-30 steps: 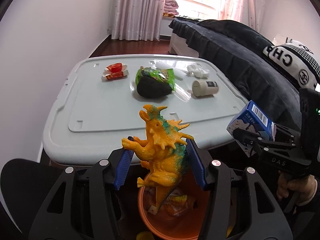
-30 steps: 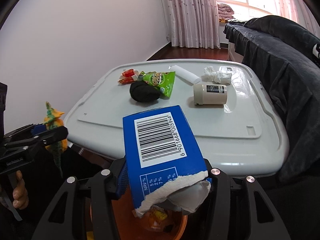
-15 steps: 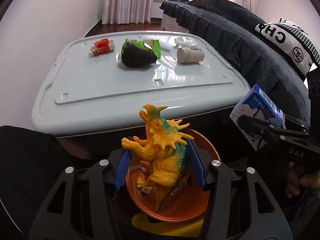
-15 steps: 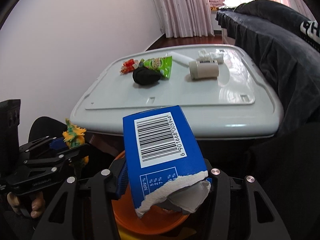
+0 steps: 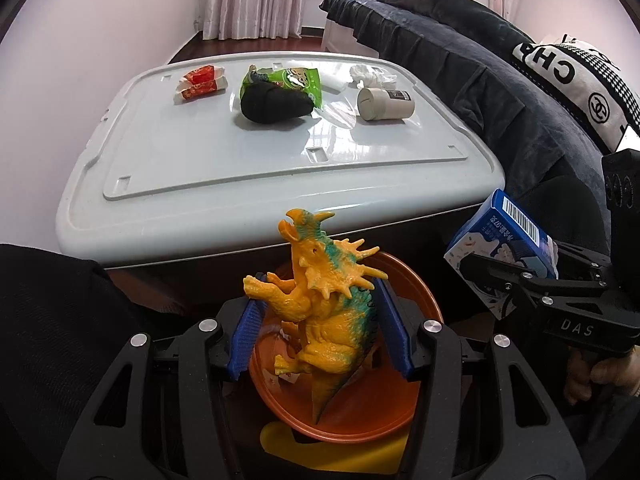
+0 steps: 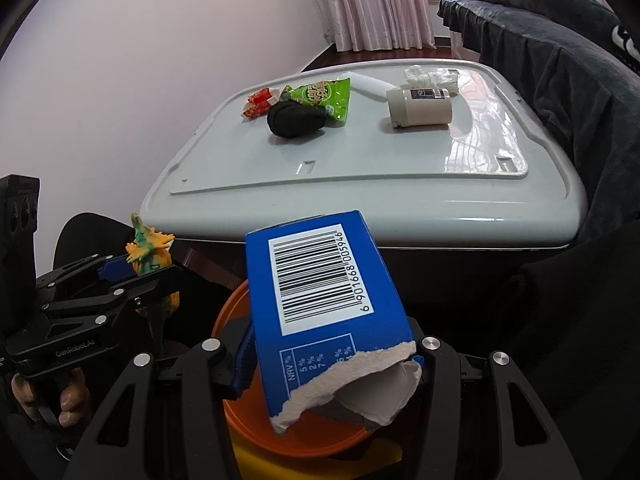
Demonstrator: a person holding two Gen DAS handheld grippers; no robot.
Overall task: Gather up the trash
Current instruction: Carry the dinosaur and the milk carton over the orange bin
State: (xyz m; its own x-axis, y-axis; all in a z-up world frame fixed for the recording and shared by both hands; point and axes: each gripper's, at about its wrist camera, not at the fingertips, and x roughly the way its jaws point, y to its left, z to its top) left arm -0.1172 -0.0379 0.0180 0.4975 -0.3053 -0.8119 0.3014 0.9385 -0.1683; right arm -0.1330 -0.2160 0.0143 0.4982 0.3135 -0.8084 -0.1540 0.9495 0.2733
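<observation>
My left gripper [image 5: 318, 334] is shut on an orange and green toy dinosaur [image 5: 324, 304], held upright over an orange bucket [image 5: 360, 420] below the table's front edge. My right gripper [image 6: 328, 356] is shut on a torn blue carton [image 6: 320, 296] with a barcode, held above the same bucket [image 6: 240, 412]. The carton also shows in the left wrist view [image 5: 500, 248], to the right of the dinosaur. On the grey table [image 5: 200, 168] lie red wrappers [image 5: 200, 84], a green snack bag [image 5: 296, 80], a black lump [image 5: 272, 102], a beige bottle [image 5: 384, 104] on its side and crumpled tissue [image 5: 370, 74].
A dark sofa [image 5: 480, 60] with a black-and-white cushion [image 5: 572, 80] runs along the table's right side. A white wall [image 6: 140, 60] is on the left. A yellow object [image 5: 320, 452] lies under the bucket. Curtains [image 5: 256, 0] hang at the far end.
Both grippers have drawn back and lowered from the table edge with their loads. The orange bucket now shows more fully beneath them.
</observation>
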